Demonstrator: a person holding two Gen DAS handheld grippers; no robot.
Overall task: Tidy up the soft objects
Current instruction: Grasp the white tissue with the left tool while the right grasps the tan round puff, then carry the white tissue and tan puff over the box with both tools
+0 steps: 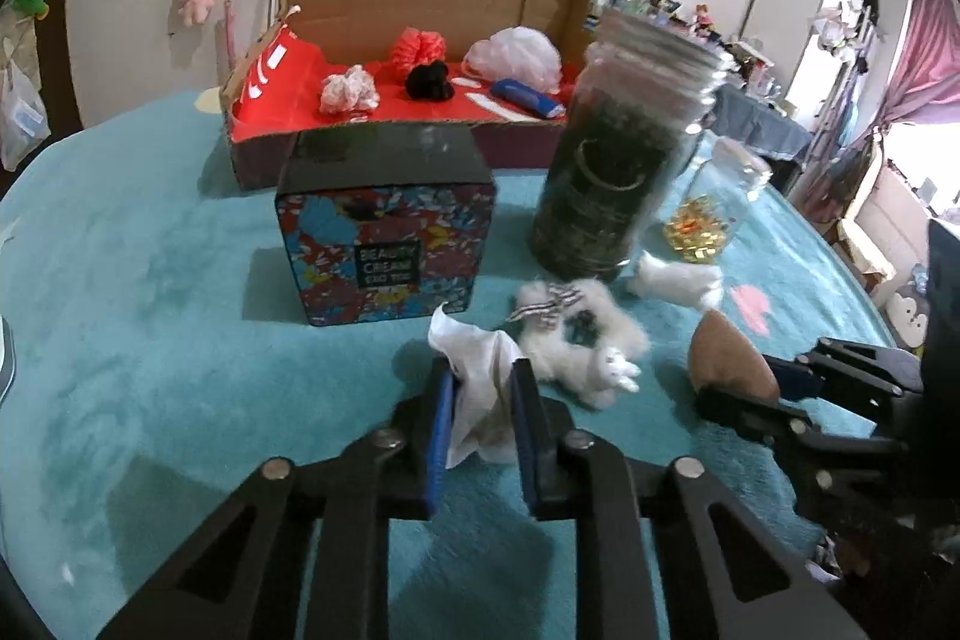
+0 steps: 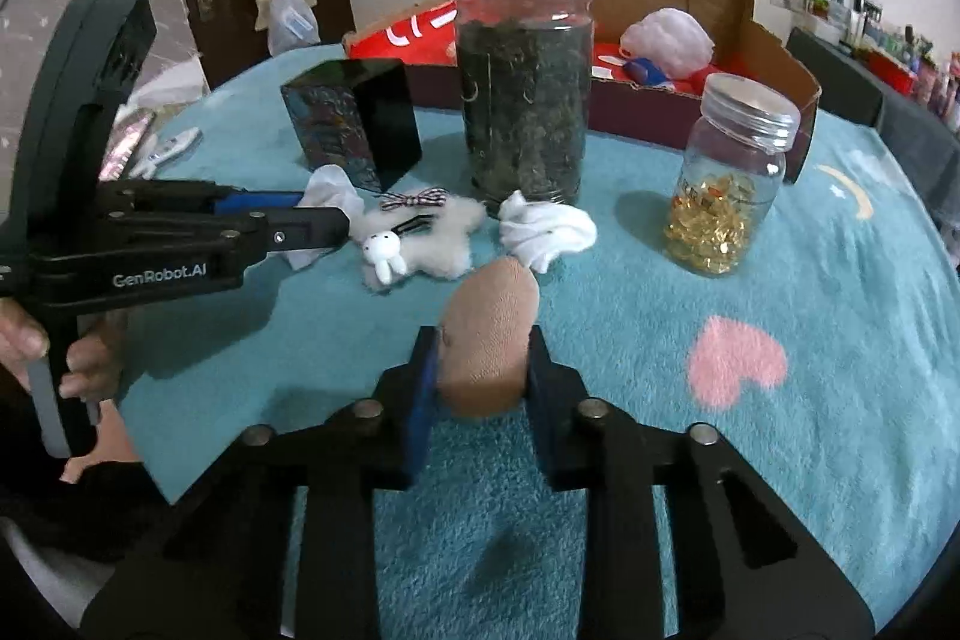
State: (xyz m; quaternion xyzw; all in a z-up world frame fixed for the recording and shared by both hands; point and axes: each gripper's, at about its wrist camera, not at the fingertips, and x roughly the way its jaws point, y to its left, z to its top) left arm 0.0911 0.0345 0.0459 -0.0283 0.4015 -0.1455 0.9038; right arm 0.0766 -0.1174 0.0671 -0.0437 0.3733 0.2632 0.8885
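My left gripper (image 1: pixel 483 388) is shut on a crumpled white tissue (image 1: pixel 474 370) low on the teal blanket; the same gripper (image 2: pixel 324 214) shows from the side in the right wrist view, with the tissue (image 2: pixel 330 190) sticking out of it. My right gripper (image 2: pixel 480 358) is shut on a tan egg-shaped sponge (image 2: pixel 489 334), also seen as the sponge (image 1: pixel 729 355) at the right of the left wrist view. Between the two lie a fluffy white bunny hair clip (image 1: pixel 582 346) (image 2: pixel 420 238) and a twisted white cloth (image 1: pixel 675 277) (image 2: pixel 546 229).
A cardboard box with red lining (image 1: pixel 264 100) at the back holds several soft items. A patterned black tin (image 1: pixel 384 244), a tall jar of dark leaves (image 2: pixel 522 70) and a small jar of gold capsules (image 2: pixel 729 184) stand on the blanket. A hand (image 2: pixel 84 358) holds the left gripper.
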